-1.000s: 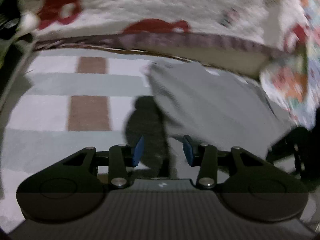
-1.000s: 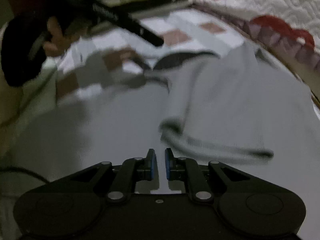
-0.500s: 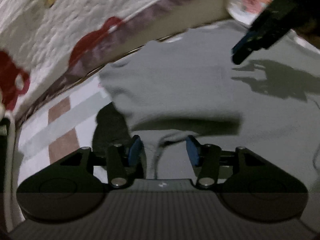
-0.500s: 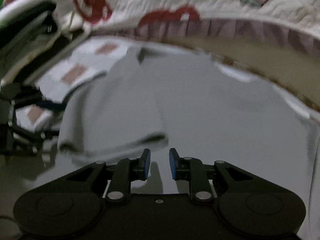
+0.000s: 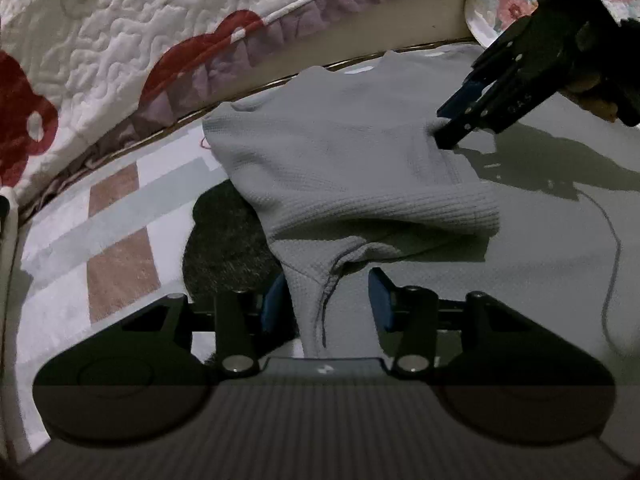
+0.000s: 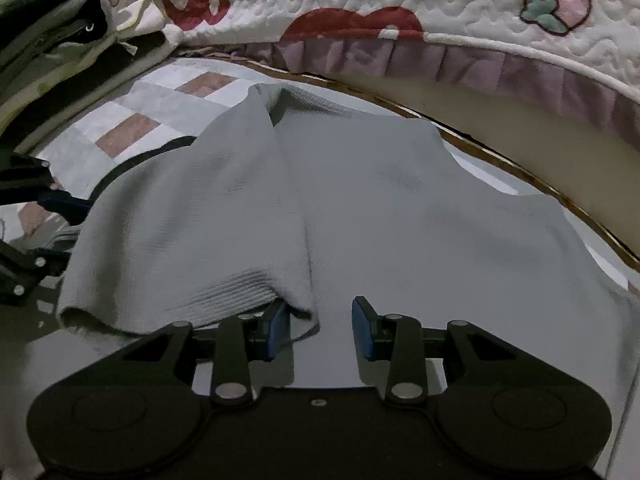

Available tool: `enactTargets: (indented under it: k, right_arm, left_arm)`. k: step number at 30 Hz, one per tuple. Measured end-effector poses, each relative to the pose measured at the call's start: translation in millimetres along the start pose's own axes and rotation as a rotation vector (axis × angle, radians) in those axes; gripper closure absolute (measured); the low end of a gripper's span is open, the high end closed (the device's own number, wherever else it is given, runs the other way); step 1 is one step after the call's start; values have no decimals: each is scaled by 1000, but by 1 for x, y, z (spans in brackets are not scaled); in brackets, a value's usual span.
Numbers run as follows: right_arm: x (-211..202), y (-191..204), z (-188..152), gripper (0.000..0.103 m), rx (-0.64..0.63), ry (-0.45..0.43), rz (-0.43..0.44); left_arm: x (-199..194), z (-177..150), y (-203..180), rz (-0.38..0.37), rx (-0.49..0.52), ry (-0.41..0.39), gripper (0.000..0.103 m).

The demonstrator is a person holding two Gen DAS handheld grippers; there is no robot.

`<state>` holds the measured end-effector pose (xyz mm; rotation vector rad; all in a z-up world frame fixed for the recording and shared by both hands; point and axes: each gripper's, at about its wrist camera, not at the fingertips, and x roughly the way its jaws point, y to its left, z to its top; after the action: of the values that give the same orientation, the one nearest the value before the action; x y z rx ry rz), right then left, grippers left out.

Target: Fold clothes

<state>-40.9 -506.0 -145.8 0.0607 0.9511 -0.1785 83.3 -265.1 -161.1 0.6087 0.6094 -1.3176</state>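
Both claws had swung round since a second before: blur gone, views now square on the grey sweater [image 5: 344,168] spread on the floor rug [image 5: 116,248]. Left claw [image 5: 328,304] half spread and closing, a fold of sweater between the pads, left pad touching it. Right claw [image 6: 320,330] parted, no longer near-shut; sleeve cuff [image 6: 192,300] against its left pad. Quilted bed [image 6: 400,12] edged the far side.
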Motion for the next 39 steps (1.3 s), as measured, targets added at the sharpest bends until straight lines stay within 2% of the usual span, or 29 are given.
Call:
enactTargets:
  k: [1,2,3,5,7,13,14,17,18,20,23,25,26,28,30,32,34,36,37,39]
  right_arm:
    - [1,0,1,82,-15,-8,7]
    - [-1,-1,4,94,-24,-32,5]
    - [-7,-6,7,99,3,-72,3]
    - [-21,-19,11,100,114,-164,17]
    - [-27,-35,9,100,233,-198,42]
    - [-1,-53,-6,100,380,-98,-9]
    - [4,-56,-8,99,414,-71,-48]
    - [-2,-64,-15,93,530,-74,-126]
    - [-8,-63,-16,91,544,-99,-124]
    - [-24,-54,-19,91,553,-161,-80]
    - [-42,-29,-28,86,566,-218,51]
    - [-43,-6,-33,71,543,-203,118]
    - [-42,9,-35,69,502,-182,130]
    - [-41,49,-34,56,303,-119,85]
    - [-35,90,-36,56,76,-56,53]
    - [-32,114,-40,56,-41,-39,69]
    - [-30,123,-39,55,-57,-62,63]
    - [-24,120,-34,54,1,-79,59]
    - [-19,116,-31,48,44,-83,63]
    - [-11,113,-24,43,62,-102,66]
  left_arm:
    - [0,1,2,-2,-14,2,75]
    - [-1,1,5,8,-22,3,86]
    - [-2,1,7,14,-27,8,89]
    - [-6,0,13,25,-37,18,93]
    - [-8,-2,20,22,-64,24,93]
    - [-7,0,30,-10,-137,44,93]
    - [-7,-1,30,-4,-137,50,93]
    - [-8,-3,35,-18,-165,43,93]
    - [-8,-3,35,-20,-169,40,93]
    - [-7,-3,35,-19,-167,35,92]
    - [-6,-1,37,-15,-187,40,89]
    - [-4,-3,43,-33,-235,41,89]
    - [-3,-4,46,-43,-258,40,89]
    - [-3,-6,50,-58,-285,37,89]
    - [-1,-7,54,-74,-301,37,89]
    - [0,-7,57,-86,-317,40,88]
    - [1,-8,57,-91,-325,42,88]
    - [2,-9,53,-78,-301,40,88]
    - [1,-8,51,-72,-293,39,88]
    - [1,-7,48,-62,-275,38,89]
